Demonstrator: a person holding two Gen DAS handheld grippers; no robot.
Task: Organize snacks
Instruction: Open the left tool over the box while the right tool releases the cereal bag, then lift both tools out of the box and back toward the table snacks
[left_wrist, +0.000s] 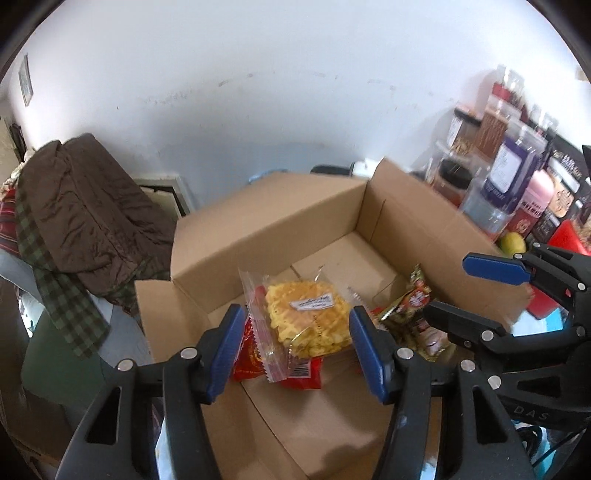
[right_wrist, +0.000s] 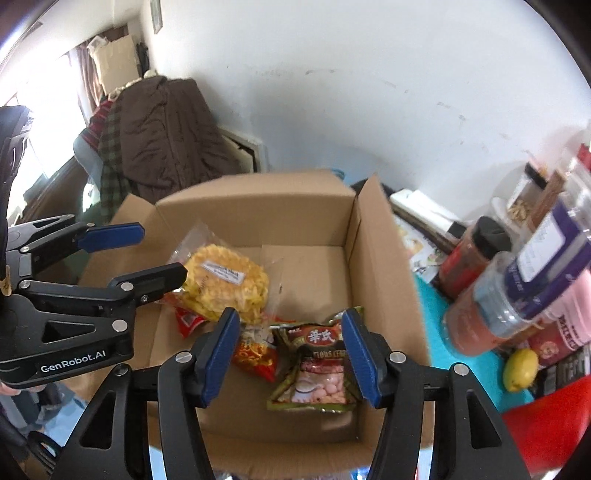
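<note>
An open cardboard box holds several snack packs. A clear pack of yellow waffle snacks lies on a red packet. A green peanut bag lies to its right. My left gripper is open and empty above the waffle pack; it also shows in the right wrist view. My right gripper is open and empty above the peanut bag; it also shows in the left wrist view.
Jars and bottles, a yellow lemon and a red object stand right of the box on a teal surface. A chair piled with brown clothes stands to the left.
</note>
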